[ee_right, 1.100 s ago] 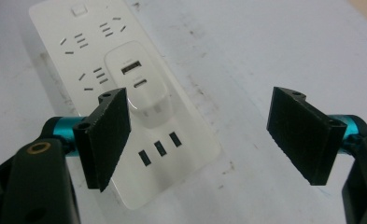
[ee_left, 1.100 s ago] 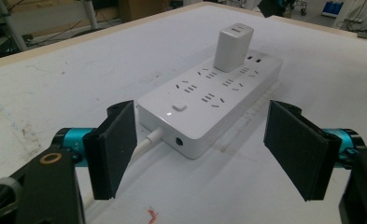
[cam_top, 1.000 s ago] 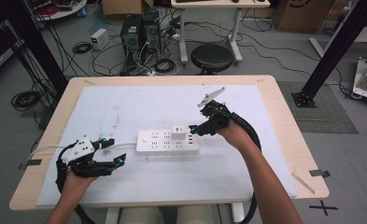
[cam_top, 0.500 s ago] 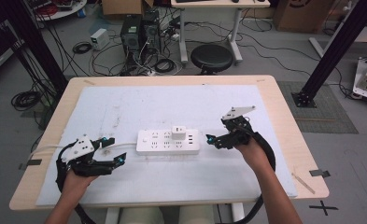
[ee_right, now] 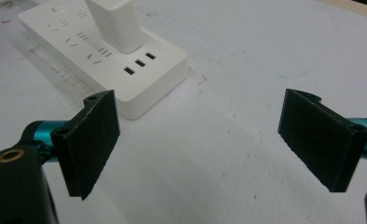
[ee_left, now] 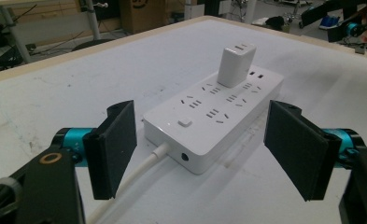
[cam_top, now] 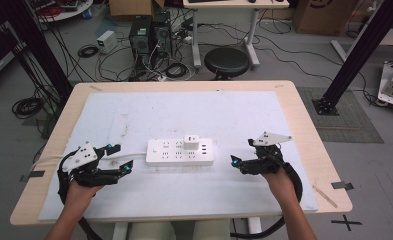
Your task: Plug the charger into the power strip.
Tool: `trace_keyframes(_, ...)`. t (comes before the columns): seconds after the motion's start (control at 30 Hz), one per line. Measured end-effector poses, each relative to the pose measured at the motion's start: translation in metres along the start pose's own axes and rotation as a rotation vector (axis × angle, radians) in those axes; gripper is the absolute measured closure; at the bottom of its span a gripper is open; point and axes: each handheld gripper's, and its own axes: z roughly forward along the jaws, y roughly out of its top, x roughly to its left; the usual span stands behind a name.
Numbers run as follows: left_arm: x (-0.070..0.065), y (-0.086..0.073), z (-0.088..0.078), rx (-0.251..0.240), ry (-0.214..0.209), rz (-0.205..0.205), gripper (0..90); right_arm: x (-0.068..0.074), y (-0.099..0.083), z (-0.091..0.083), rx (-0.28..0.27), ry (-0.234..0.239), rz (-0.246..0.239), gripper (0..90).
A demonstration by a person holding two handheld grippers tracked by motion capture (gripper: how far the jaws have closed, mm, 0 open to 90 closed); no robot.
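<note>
A white charger (cam_top: 190,140) sits plugged into the power strip (cam_top: 180,152).

Black two-jaw grippers (cam_top: 123,159) (cam_top: 240,163) with teal fittings, ribbed pads (ee_left: 113,147), grey three-cornered plates (cam_top: 81,156), black cables; forearms bare.

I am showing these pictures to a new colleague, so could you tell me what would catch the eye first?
A white power strip lies mid-table on the pale mat, with a white charger plugged upright into its far row. The left gripper sits open at its cord end, and the right gripper sits open off the other end, neither touching it.
</note>
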Motion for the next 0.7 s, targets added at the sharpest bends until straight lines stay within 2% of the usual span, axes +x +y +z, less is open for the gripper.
trace_keyframes(0.1,0.001,0.0,-0.001,-0.006,0.0,-0.002,25.5,-0.002,-0.007,-0.004,-0.026,-0.006,0.024,13.0)
trace_keyframes(0.5,0.002,0.001,-0.003,-0.02,-0.008,-0.008,25.5,0.003,-0.021,-0.013,-0.082,-0.052,0.047,13.0)
trace_keyframes(0.63,0.003,0.001,-0.003,-0.023,-0.008,-0.011,25.5,0.004,-0.024,-0.014,-0.101,-0.063,0.083,13.0)
trace_keyframes(0.7,0.003,0.001,-0.003,-0.023,-0.008,-0.012,25.5,0.004,-0.024,-0.014,-0.103,-0.064,0.087,13.0)
